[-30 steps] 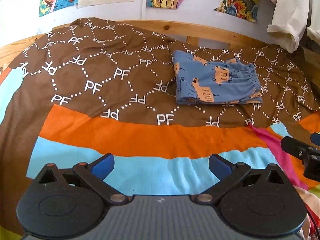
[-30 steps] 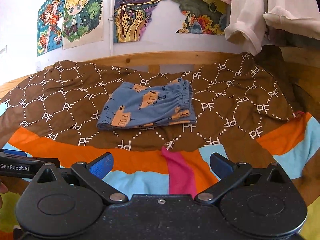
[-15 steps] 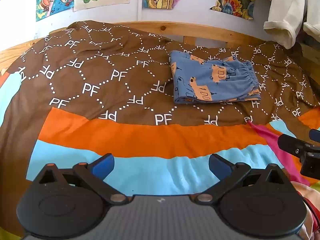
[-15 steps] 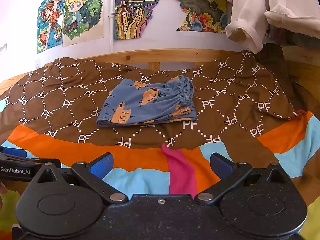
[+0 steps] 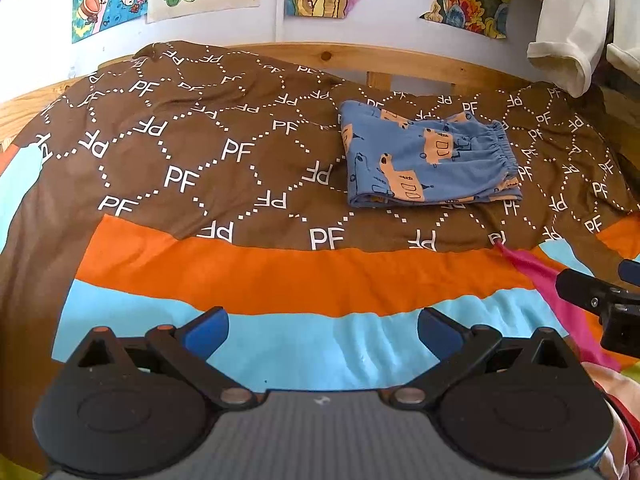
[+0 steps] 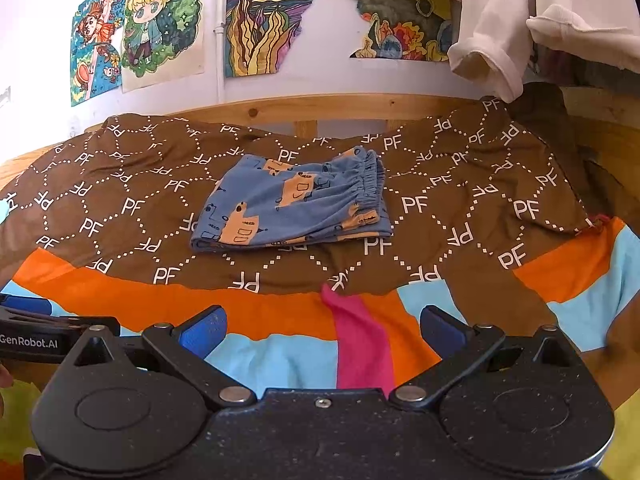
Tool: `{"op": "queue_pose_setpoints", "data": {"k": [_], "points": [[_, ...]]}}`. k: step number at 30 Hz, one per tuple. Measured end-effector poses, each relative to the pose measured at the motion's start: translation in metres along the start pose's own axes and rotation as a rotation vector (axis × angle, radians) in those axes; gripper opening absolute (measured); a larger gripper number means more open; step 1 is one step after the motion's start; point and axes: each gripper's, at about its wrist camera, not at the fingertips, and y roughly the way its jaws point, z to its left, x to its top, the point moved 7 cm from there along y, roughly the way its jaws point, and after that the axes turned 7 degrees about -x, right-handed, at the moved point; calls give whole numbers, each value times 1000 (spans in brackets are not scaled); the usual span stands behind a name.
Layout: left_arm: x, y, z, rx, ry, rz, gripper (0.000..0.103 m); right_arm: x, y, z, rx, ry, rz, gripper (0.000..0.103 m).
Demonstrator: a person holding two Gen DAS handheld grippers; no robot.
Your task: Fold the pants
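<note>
A bedroom — wooden bed frame (image 6: 280, 110), blanket (image 6: 460, 216), wall drawings (image 6: 264, 16).

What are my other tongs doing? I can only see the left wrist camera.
Observer: The right tongs are open and empty, well short of the folded blue truck-print pants.
Operator: Is anything written on my left tongs?
Observer: Yes, white GenRobot.AI lettering runs along their black side.
Operator: Who's on the wall poster that's cut off up top?
Observer: It's a paper poster of a yellow-haired cartoon child.
</note>
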Motion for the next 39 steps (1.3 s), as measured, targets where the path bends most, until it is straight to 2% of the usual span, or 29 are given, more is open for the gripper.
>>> {"op": "queue_pose_setpoints", "data": {"k": [39], "points": [[-1,1,-1,4,14,-3,103,-1,1,1,0,3,9,102]]}}
